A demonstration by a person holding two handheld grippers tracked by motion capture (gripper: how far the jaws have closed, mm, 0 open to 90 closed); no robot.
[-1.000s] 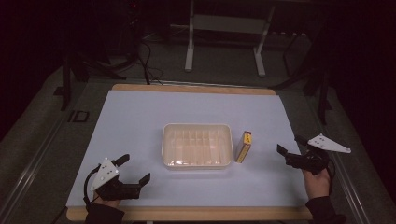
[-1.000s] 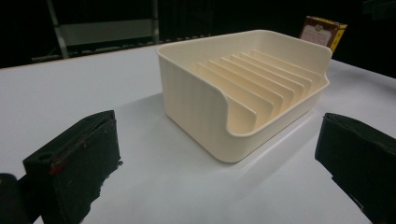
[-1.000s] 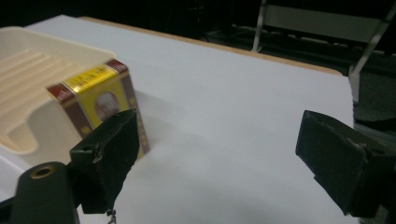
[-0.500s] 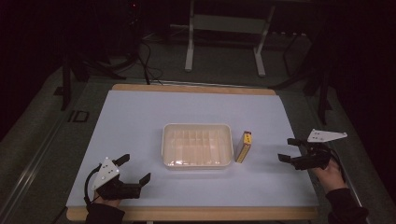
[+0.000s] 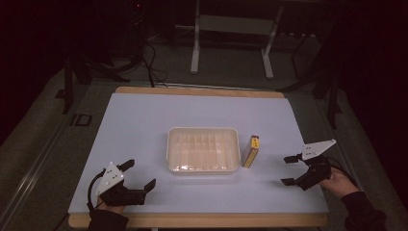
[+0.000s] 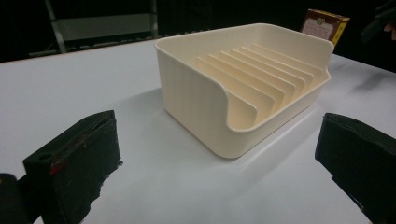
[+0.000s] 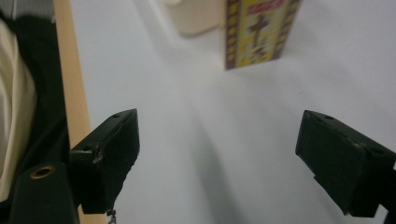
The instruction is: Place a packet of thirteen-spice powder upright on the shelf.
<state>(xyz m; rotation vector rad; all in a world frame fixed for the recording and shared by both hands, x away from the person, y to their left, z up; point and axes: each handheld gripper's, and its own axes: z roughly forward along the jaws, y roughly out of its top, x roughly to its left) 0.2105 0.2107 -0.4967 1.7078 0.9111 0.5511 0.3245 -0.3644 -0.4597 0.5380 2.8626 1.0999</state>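
Yellow box (image 7: 260,32), top cropped and print unreadable, beside the ribbed tray (image 5: 203,150); right gripper (image 5: 290,170) and left gripper (image 5: 140,175) jaws apart

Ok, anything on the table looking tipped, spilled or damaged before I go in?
Nothing stands out. The cream plastic slotted tray sits flat and empty, the small yellow cardboard box stands just right of it, and both the left gripper and right gripper hang open.

A small yellow box (image 5: 250,151) with a dark patterned border stands upright on the table (image 5: 144,125), just beside the cream ribbed tray (image 5: 203,150).
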